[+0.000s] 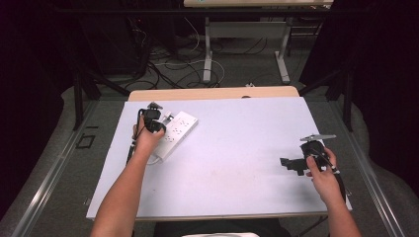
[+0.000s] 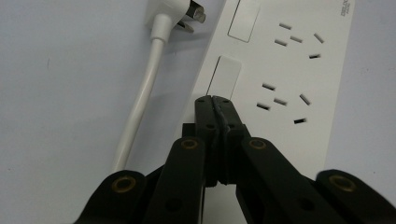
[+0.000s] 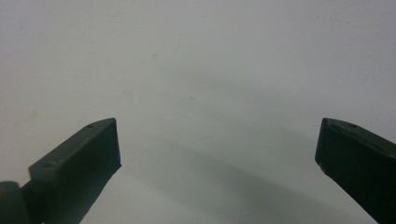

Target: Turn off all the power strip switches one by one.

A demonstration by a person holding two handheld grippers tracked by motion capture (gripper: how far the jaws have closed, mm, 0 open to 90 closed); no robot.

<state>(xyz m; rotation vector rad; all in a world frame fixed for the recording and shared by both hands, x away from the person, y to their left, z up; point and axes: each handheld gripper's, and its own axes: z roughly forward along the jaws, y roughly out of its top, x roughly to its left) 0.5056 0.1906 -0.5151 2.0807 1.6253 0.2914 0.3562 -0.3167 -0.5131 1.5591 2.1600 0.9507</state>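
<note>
My left gripper (image 1: 154,122) sits over the white power strip (image 1: 177,129) at the far left of the table (image 1: 237,148). Its jaws are clenched tight together with nothing between them. In the left gripper view the closed tips (image 2: 214,105) rest at, or just above, the strip's face (image 2: 280,93), right below one of its rocker switches (image 2: 224,77); I cannot tell if they touch. A second switch (image 2: 243,17) lies beyond it, socket holes off to the side.

The strip's own plug (image 2: 180,14) lies on the table just beside the strip, prongs bare, its white cord (image 2: 140,102) running back along the strip's edge.

My right gripper (image 1: 301,163) is well apart from all this, at the near right of the table. Its jaws are released, standing wide. In the right gripper view I see both tips (image 3: 217,149) with bare table surface between.
</note>
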